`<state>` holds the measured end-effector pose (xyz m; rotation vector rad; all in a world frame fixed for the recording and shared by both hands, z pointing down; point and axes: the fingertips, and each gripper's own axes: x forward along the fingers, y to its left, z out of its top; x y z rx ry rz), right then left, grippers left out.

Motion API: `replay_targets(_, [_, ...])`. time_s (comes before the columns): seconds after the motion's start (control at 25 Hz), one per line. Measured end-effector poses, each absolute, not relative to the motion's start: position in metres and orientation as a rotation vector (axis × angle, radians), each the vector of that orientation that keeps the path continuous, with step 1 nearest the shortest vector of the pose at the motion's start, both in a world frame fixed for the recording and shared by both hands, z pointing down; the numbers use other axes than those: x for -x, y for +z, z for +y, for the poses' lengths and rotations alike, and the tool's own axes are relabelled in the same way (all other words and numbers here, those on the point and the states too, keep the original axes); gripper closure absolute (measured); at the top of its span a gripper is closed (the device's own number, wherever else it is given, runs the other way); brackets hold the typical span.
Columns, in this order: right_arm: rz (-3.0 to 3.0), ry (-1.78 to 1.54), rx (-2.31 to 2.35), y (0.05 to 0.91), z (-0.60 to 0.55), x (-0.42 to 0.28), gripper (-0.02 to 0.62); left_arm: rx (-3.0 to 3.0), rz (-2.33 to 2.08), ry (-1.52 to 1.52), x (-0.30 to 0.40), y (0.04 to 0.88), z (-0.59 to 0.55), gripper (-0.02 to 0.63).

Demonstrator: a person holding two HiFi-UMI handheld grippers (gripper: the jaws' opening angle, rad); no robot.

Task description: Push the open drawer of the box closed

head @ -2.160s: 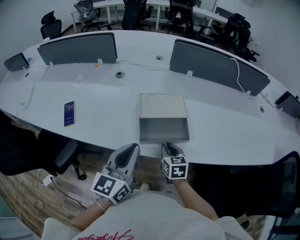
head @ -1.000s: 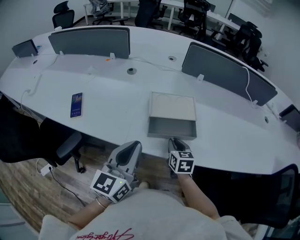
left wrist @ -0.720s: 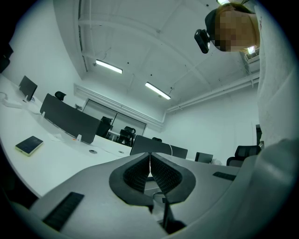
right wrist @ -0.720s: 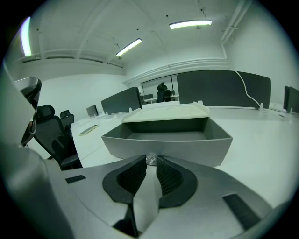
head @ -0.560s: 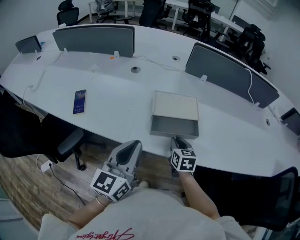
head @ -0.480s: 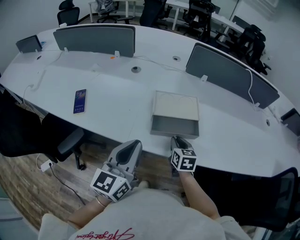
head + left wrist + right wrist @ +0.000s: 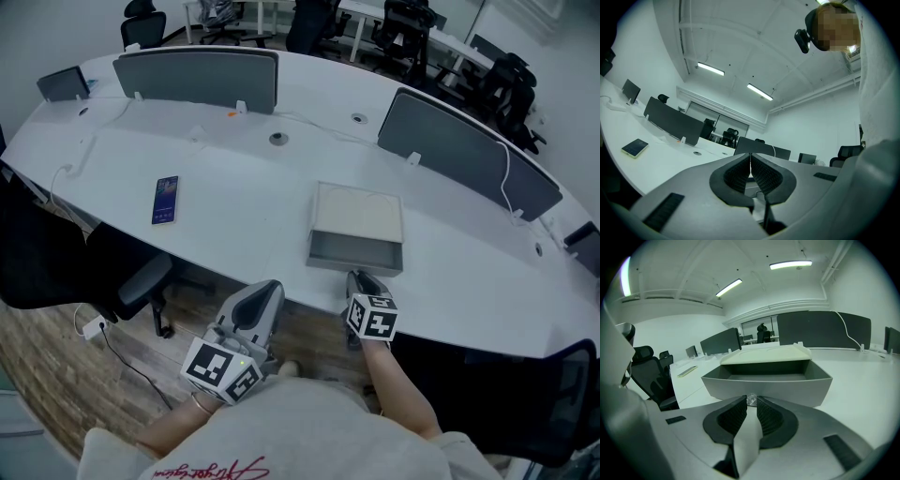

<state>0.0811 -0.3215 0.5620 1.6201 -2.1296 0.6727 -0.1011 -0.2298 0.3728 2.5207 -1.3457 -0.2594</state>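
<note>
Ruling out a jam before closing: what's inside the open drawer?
Nothing visible inside the open grey drawer: bare floor and walls. Its rear part sits under the cream box top, hidden.

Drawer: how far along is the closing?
Done: nothing yet; the drawer stands well out of the box. In hand: the right claw is closed on the knob at the drawer's front. The left claw hangs shut and empty off the table edge. To do: push the drawer fully in.
</note>
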Motion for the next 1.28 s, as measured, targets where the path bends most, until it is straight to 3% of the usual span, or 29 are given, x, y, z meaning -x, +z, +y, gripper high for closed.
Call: replay_targets(1.28, [-2.141, 0.694, -1.611, 0.562, -0.339, -0.082, 0.518, -2.533, -1.377, -0.203, 0.096, 0.374, -0.231, 0.588])
